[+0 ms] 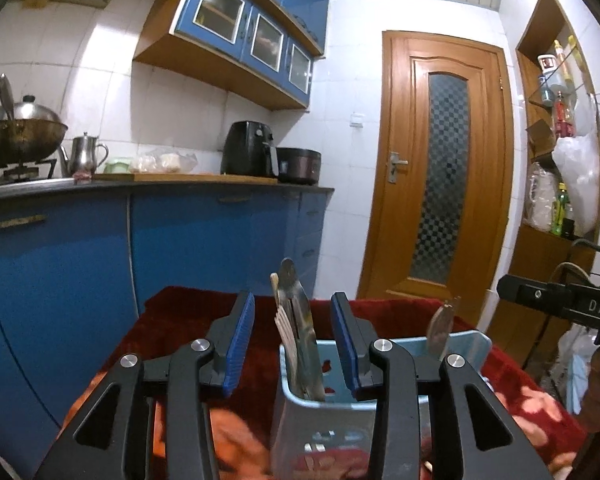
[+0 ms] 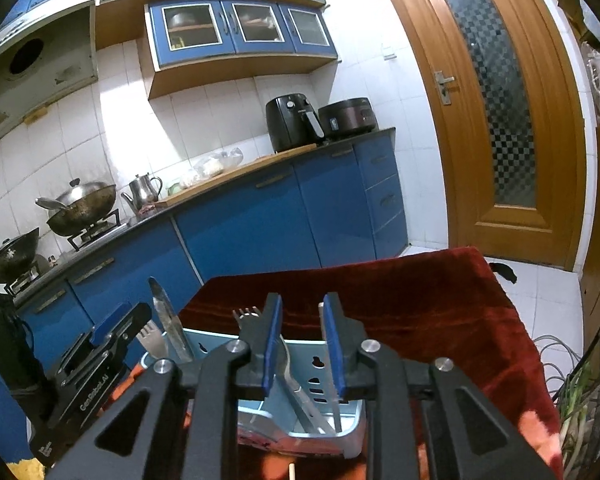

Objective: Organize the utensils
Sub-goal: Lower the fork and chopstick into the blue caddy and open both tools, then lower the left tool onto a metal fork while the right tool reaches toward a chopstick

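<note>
A light blue plastic utensil holder (image 1: 466,344) stands on a red cloth. In the left wrist view a steel knife (image 1: 300,320) and pale wooden sticks (image 1: 286,328) stand upright in its left compartment. My left gripper (image 1: 296,344) is open around them, with both blue pads clear of them. A fork (image 1: 440,326) leans in the right compartment. In the right wrist view my right gripper (image 2: 300,352) is over the holder (image 2: 216,346), jaws apart. A steel fork (image 2: 246,316) and a thin pale utensil (image 2: 332,384) rest in the holder between the pads. The left gripper (image 2: 126,320) shows at the left.
The red cloth (image 2: 420,300) covers the table, whose far edge drops to a white tiled floor. Blue kitchen cabinets (image 2: 260,224) with woks, a kettle and an air fryer (image 2: 292,120) run behind. A wooden door (image 1: 440,168) is at the right. Cables (image 2: 560,352) lie by the table's right side.
</note>
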The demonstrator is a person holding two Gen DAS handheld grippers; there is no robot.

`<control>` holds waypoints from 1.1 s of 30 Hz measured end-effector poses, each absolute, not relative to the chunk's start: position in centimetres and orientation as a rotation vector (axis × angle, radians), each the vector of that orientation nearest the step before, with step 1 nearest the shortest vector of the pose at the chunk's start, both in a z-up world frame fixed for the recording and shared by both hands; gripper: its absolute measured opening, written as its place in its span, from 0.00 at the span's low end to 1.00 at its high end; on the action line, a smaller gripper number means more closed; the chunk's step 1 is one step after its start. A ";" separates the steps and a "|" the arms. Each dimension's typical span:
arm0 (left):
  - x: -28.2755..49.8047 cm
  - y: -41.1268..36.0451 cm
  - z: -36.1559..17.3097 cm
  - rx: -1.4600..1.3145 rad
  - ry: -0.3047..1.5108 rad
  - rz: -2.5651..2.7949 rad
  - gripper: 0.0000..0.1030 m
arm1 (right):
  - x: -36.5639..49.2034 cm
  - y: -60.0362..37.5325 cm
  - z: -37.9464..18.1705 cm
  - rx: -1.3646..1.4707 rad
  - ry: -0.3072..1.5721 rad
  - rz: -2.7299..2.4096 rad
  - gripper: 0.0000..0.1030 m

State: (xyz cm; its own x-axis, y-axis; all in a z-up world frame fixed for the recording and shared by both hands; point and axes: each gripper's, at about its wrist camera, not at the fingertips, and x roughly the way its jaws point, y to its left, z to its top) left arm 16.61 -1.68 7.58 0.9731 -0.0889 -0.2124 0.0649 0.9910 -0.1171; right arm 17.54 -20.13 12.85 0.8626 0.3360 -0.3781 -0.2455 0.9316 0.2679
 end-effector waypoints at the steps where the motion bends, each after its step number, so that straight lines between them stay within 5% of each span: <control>1: 16.3 -1.6 7.7 -0.114 0.227 -0.086 0.39 | 17.3 -20.1 13.0 0.216 0.429 0.307 0.23; 33: 7.3 -1.5 7.9 -0.007 0.531 -0.161 0.39 | 4.9 -20.2 12.2 0.243 0.564 0.306 0.28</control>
